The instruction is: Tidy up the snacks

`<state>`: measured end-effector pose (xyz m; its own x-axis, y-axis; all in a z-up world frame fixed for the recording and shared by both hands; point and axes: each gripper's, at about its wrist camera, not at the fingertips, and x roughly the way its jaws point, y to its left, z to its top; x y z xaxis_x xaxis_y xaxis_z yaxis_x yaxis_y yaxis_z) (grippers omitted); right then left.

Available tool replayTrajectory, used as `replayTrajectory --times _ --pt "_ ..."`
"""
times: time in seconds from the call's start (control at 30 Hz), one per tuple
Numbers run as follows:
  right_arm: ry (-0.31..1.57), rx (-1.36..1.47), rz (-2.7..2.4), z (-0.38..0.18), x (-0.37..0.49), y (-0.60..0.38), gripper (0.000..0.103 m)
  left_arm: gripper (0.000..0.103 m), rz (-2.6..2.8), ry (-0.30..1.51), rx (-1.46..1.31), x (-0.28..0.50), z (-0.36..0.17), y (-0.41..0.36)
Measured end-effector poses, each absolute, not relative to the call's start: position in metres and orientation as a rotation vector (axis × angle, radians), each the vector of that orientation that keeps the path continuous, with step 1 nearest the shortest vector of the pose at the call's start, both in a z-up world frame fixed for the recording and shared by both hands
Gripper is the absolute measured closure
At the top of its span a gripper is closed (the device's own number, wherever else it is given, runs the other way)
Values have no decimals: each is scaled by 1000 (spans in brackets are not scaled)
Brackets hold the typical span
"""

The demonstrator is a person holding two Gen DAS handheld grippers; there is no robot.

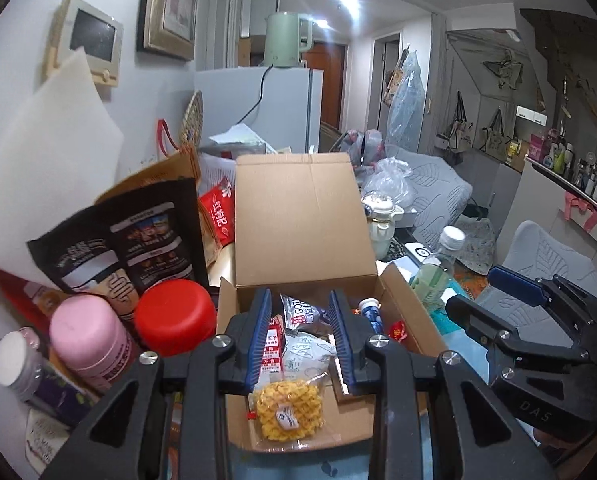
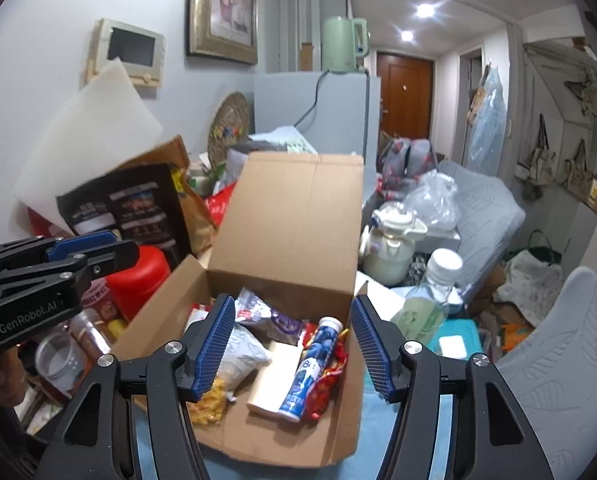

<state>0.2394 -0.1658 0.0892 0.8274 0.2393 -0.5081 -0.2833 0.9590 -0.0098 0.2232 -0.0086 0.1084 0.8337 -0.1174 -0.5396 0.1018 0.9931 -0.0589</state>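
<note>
An open cardboard box [image 1: 402, 300] with its lid flap up holds several snacks: a yellow crinkly snack pack [image 1: 288, 410], a white-grey packet [image 1: 306, 354], a purple packet [image 1: 302, 312] and a blue tube [image 1: 372, 314]. My left gripper [image 1: 299, 292] hovers over the box's left half, jaws at their narrowest, nothing pinched. In the right wrist view my right gripper [image 2: 293, 300] hangs open above the box [image 2: 170, 304], over the blue tube [image 2: 312, 364] and a pale flat box [image 2: 274, 376]. The left gripper [image 2: 126, 246] shows at the left edge.
Left of the box stand a red-lidded jar [image 1: 174, 318], a pink bottle [image 1: 90, 336] and a dark snack bag [image 1: 126, 248]. To its right are a water bottle [image 1: 438, 264] and a white teapot [image 1: 382, 220]. A grey chair [image 2: 558, 360] is at the right.
</note>
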Motion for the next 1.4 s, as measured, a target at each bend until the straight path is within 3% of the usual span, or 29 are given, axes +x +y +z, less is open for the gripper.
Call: replayTrajectory --times 0.53,0.7,0.73,0.8,0.83,0.87,1.4 --pt "430 -72 249 111 134 -175 21 73 -117 547 -32 133 117 -6" --pt "422 -72 249 108 108 -175 20 73 -125 560 -37 113 107 -3" --pt "423 -72 249 106 104 -176 20 68 -125 565 -37 110 105 -2" --pt "427 -74 247 102 94 -174 20 43 -124 575 -34 103 100 -1" --pt "430 -74 244 99 92 -173 20 20 -125 571 -30 99 98 -1" --pt "433 -71 242 97 90 -173 20 9 -124 563 -29 96 96 0" --pt "563 -40 193 46 69 -172 20 7 -103 600 -6 66 62 1"
